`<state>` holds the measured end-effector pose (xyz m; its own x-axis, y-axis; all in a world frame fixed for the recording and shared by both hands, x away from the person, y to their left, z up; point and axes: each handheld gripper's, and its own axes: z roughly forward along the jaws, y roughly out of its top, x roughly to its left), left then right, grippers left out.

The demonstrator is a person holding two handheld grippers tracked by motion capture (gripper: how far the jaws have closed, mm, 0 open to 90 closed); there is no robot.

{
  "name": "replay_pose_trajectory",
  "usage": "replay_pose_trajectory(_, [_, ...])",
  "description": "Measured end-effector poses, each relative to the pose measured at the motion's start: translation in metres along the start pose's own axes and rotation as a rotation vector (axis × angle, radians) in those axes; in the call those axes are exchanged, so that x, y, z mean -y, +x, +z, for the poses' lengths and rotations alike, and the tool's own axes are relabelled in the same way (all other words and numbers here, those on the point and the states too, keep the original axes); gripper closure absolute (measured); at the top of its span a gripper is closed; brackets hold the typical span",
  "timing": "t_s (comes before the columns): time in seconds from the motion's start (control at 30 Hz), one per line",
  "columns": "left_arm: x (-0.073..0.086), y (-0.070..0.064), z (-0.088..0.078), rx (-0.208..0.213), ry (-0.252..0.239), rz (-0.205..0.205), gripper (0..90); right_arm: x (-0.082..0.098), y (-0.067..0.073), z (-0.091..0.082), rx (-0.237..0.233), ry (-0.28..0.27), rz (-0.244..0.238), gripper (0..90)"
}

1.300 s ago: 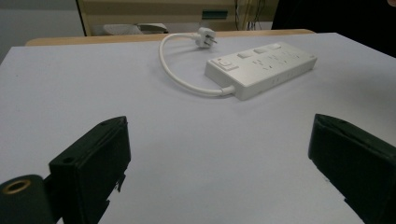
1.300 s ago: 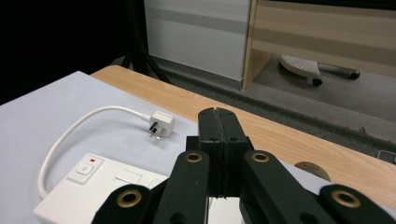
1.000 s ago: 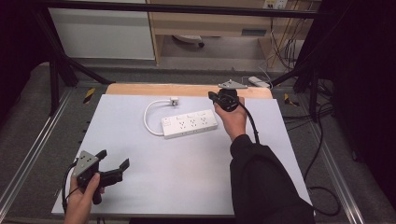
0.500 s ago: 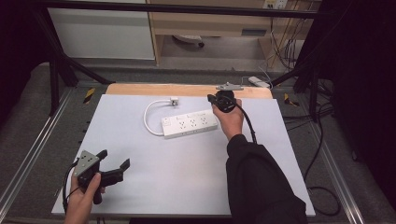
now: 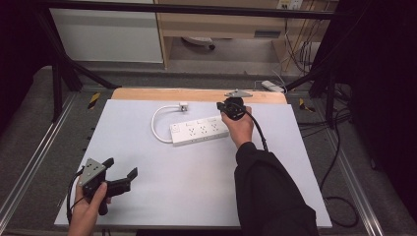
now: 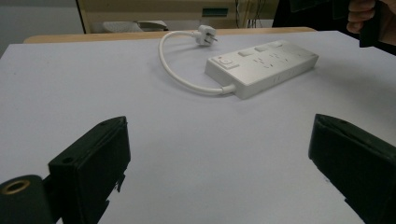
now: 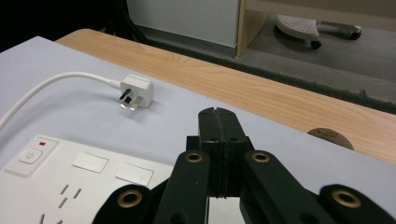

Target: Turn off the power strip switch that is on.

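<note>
High view looks down over the worktop; both gripper views skim low, sharing the power strip.

We hold our left hand-held gripper low at the near left of the worktop, our left hand wrapped around its grip, its jaws spread wide with nothing between them. Our right arm, in a dark sleeve, stretches forward across the worktop, and our right hand carries the right hand-held gripper with its jaws pressed together, empty, aimed toward the far edge.
</note>
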<state>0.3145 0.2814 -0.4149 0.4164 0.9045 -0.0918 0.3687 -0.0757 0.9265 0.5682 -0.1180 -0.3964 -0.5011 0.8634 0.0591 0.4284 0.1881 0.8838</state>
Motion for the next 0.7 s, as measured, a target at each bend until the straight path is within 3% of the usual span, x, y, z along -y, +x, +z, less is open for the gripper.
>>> replay_pose_trajectory(0.7, [0.000,-0.001,0.001,0.006,0.008,0.014,5.3,0.012,0.005,0.012,0.003,0.041,-0.015,90.0])
